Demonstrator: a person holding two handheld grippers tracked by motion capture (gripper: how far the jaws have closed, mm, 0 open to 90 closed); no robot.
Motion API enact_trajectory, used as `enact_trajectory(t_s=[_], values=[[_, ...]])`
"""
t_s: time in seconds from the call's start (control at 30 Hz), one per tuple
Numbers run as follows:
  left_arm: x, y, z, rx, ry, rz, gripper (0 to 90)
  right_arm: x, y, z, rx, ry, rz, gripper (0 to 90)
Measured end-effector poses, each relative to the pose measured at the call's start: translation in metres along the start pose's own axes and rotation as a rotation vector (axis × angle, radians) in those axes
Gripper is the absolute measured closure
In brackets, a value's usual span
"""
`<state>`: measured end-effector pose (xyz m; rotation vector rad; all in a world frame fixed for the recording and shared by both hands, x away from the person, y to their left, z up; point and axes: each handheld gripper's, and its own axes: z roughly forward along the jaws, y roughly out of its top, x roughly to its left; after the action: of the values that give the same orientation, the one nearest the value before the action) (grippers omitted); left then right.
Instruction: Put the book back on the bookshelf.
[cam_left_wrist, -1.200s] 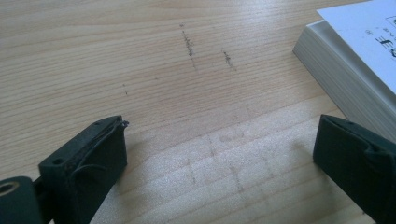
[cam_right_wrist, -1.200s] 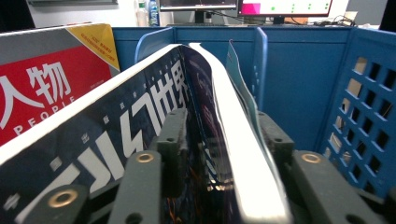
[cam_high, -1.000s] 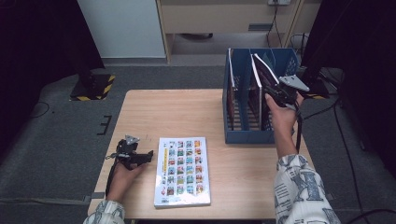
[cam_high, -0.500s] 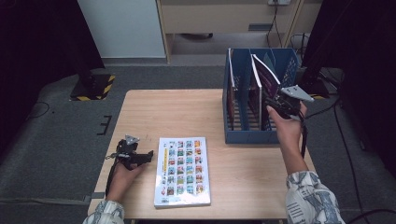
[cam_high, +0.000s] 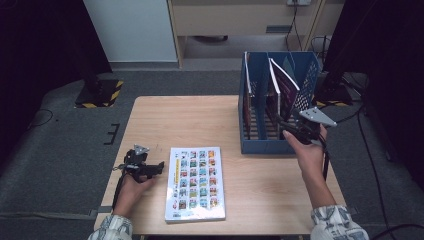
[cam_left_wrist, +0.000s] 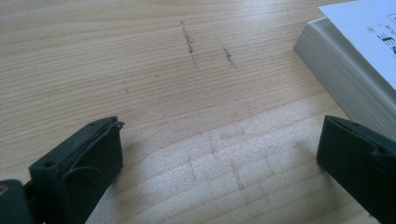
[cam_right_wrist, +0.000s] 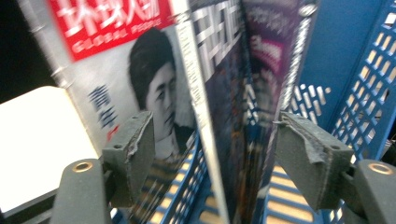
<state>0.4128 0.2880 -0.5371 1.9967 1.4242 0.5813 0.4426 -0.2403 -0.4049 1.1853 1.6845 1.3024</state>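
A blue file rack (cam_high: 260, 146) stands at the table's right rear with several magazines upright in it. My right gripper (cam_high: 281, 123) is at its front right corner. In the right gripper view its jaws have just been opening, and my right gripper (cam_right_wrist: 215, 125) stands open around a dark blue-and-purple magazine (cam_right_wrist: 224, 88), the pads (cam_right_wrist: 135, 147) clear of it. A magazine with a red title (cam_right_wrist: 116, 56) leans just to the left. My left gripper (cam_high: 159, 166) rests open on the wood, left of a flat book with a picture-grid cover (cam_high: 196, 183); nothing lies in my left gripper (cam_left_wrist: 222, 126).
The wooden table (cam_high: 200, 120) has bare room at its rear left and front right. The book's page edge (cam_left_wrist: 345, 70) lies close to the left gripper's right jaw. The rack's blue mesh wall (cam_right_wrist: 369, 93) rises on the right. Dark floor and cables surround the table.
The right hand has come back from the rack's top toward its front corner and sunk a little. Its jaws have widened off the magazine, which stays leaning in the rack. The left hand stayed put.
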Motion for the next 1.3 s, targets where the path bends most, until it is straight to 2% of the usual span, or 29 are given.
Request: enact_trajectory(t_s=[0.17,0.27,0.37,0.57,0.7,1.0,1.13,1.2,1.3], values=[[0.001,-0.002,-0.002,-0.001,-0.008,0.006,0.0,0.019,-0.015,-0.012,-0.005,0.044,0.012,24.3],[0.001,-0.003,-0.003,0.0,-0.011,0.011,0.0,0.032,-0.022,-0.015,0.016,0.078,-0.013,22.5],[0.001,-0.003,-0.003,-0.001,-0.02,0.02,0.0,0.046,-0.03,-0.019,0.012,0.118,-0.017,22.7],[0.002,-0.004,-0.003,-0.002,-0.048,0.046,0.0,0.075,-0.04,-0.014,0.034,0.205,-0.066,24.0],[0.004,-0.005,-0.004,-0.002,-0.072,0.068,0.0,0.094,-0.044,-0.009,0.056,0.271,-0.104,23.9],[0.008,-0.004,-0.004,-0.003,-0.087,0.074,0.0,0.137,-0.054,0.012,0.134,0.376,-0.151,21.8],[0.009,-0.002,-0.003,0.0,-0.074,0.07,0.8,0.155,-0.06,0.023,0.17,0.407,-0.174,19.6],[0.009,0.0,-0.005,-0.013,-0.081,0.064,4.7,0.163,-0.063,0.028,0.189,0.431,-0.171,18.9],[0.007,0.0,-0.01,-0.027,-0.091,0.086,5.2,0.174,-0.068,0.036,0.217,0.446,-0.183,17.3]])
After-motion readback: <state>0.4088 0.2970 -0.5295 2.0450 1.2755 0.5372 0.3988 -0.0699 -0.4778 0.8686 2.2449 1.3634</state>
